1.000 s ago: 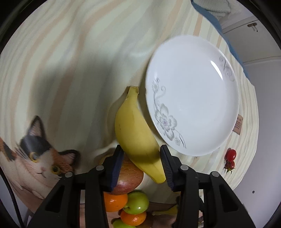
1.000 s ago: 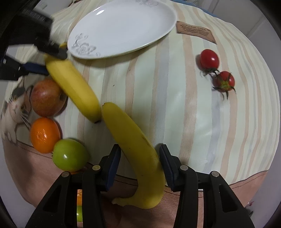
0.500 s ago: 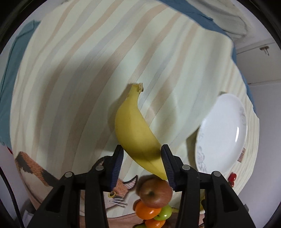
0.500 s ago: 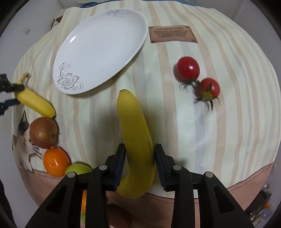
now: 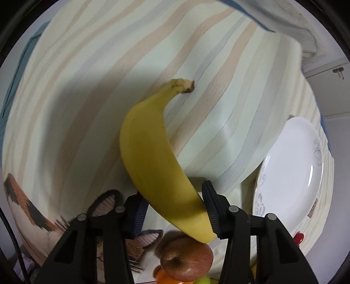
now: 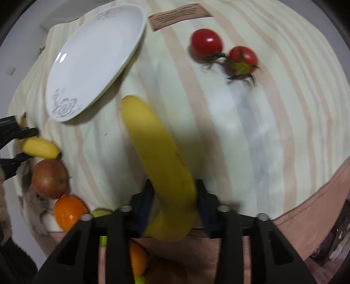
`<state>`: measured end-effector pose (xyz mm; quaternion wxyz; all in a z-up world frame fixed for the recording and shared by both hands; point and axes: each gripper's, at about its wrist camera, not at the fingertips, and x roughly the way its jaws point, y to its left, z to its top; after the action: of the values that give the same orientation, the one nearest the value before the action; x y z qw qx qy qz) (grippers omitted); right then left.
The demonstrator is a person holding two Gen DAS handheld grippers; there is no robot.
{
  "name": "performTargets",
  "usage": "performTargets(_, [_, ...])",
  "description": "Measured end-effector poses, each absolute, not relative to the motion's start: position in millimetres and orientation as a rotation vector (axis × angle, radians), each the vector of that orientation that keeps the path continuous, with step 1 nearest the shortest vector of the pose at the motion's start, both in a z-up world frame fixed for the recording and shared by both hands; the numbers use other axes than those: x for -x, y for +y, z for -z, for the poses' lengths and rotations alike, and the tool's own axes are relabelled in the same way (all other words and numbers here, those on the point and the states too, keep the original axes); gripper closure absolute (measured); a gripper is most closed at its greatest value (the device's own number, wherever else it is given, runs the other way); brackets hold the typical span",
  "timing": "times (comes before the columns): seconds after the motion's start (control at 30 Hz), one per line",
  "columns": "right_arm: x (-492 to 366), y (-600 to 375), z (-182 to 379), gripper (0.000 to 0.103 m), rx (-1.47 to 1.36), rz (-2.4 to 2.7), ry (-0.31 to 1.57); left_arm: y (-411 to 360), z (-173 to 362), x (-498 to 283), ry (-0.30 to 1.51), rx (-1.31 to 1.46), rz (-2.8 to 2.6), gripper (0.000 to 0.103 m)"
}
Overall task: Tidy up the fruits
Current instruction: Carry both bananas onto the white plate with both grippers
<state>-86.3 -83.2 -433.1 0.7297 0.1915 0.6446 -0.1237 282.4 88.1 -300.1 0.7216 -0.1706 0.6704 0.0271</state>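
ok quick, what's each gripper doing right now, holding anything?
Left gripper: shut on a banana.
Right gripper: shut on the other banana.

In my right tool's [image 6: 175, 205] view: a banana [image 6: 159, 157] is sitting between its jaws, over the cloth-covered surface [image 6: 273, 135]. The plate [image 6: 91, 56] is lying beyond it to the left, a label patch [image 6: 177, 16] just right of the plate's far rim, and two tomatoes [image 6: 223, 52] are lying side by side to the far right. At the left edge, my left tool [image 6: 17, 146] is holding a second banana [image 6: 40, 148]; the apple [image 6: 49, 179] is lying just below that, then the orange [image 6: 69, 213], nearer me.
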Motion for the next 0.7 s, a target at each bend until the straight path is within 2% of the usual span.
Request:
performTargets(0.3, [108.2, -72.1, 416.1, 0.067, -0.423, 0.206, 1.389, 99.3, 264.4, -217.4, 1.43, 0.169, 0.033, 0.059])
performTargets(0.4, [105.2, -89.1, 407.0, 0.068, -0.454, 0.194, 1.393, 115.1, 251.1, -204.3, 1.429, 0.036, 0.034, 0.067])
performTargets(0.43, [104.4, -93.9, 403.4, 0.068, -0.451, 0.195, 1.388, 142.3, 245.6, -213.1, 1.435, 0.002, 0.034, 0.067])
performTargets(0.7, [85.1, -106.0, 407.5, 0.065, -0.417, 0.198, 1.443, 157.6, 316.9, -180.3, 1.562, -0.041, 0.005, 0.063])
